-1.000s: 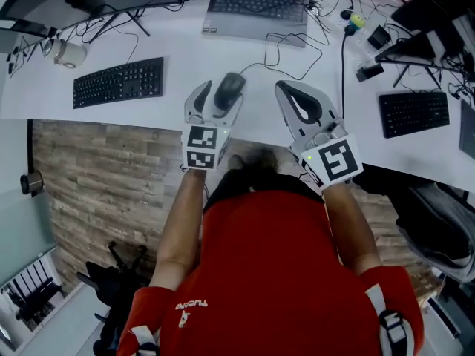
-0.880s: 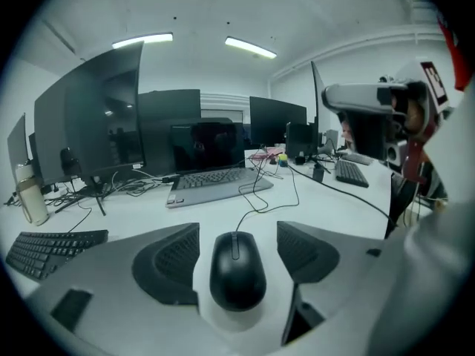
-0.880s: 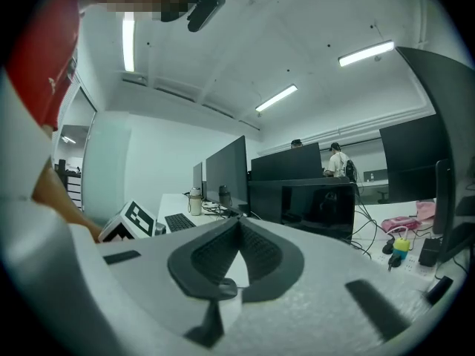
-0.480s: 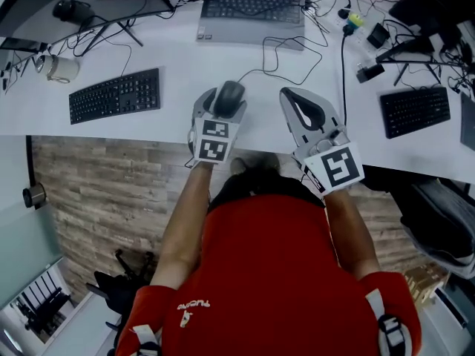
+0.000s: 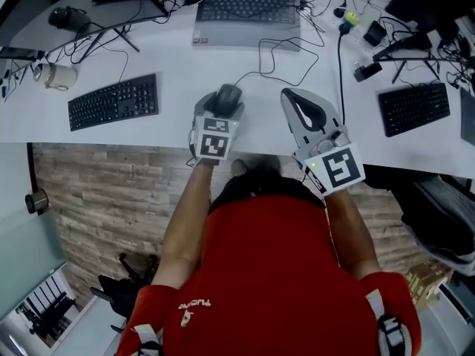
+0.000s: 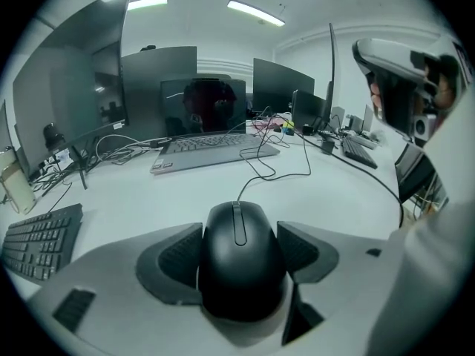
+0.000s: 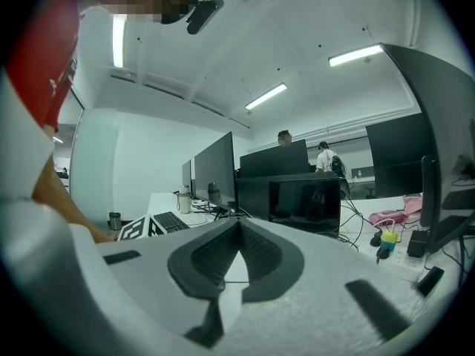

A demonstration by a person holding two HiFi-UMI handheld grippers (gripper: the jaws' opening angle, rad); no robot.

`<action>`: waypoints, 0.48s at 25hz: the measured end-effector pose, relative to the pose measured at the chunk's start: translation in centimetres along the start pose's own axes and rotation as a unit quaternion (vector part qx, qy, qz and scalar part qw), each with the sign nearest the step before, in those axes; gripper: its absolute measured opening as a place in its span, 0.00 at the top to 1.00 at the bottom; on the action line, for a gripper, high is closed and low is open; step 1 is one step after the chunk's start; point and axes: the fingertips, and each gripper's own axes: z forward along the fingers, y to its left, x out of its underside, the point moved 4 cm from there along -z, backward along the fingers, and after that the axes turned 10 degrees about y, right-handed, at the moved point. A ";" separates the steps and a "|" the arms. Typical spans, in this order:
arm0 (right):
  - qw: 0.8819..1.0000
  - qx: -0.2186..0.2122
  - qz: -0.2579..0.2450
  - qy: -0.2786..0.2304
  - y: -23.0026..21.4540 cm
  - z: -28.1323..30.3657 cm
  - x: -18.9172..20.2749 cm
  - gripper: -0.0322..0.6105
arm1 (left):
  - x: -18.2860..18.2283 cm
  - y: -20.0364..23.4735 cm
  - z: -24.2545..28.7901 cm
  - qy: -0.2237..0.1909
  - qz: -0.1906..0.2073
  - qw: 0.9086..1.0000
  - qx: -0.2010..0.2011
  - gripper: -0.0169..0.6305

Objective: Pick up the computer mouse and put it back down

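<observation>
A black wired computer mouse is over the white desk near its front edge, its cable running back toward the laptop. My left gripper is shut on it. In the left gripper view the mouse fills the gap between the jaws, and both dark pads press its sides. I cannot tell whether it rests on the desk or hangs just above. My right gripper hovers to the right of the mouse, shut, its tips meeting with nothing between them.
A black keyboard lies left of the mouse, a grey laptop behind it. A second keyboard sits far right. A mug, monitor stands and loose cables crowd the back. The desk's front edge runs just under both grippers.
The left gripper's jaws have come in against the mouse's sides and the gripper now stands steeper in the head view. The right gripper has hardly moved.
</observation>
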 end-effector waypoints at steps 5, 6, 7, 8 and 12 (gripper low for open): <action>1.000 0.003 0.001 -0.001 -0.3 -0.3 0.2 0.95 | -0.2 0.0 -0.1 0.006 -0.002 1.000 0.004 0.50; 1.000 0.003 0.001 -0.002 -0.3 -0.4 0.2 0.95 | -0.2 0.0 -0.2 0.007 -0.001 1.000 0.003 0.50; 1.000 0.004 0.001 -0.003 -0.3 -0.4 0.2 0.95 | -0.2 0.0 -0.2 0.007 0.000 1.000 0.001 0.51; 1.000 0.004 0.001 -0.004 -0.3 -0.5 0.2 0.95 | -0.2 0.0 -0.4 0.005 0.001 1.000 0.000 0.51; 1.000 0.006 0.002 -0.007 -0.4 -0.7 0.1 0.95 | -1.0 0.0 -1.9 -0.019 0.003 1.000 -0.003 0.51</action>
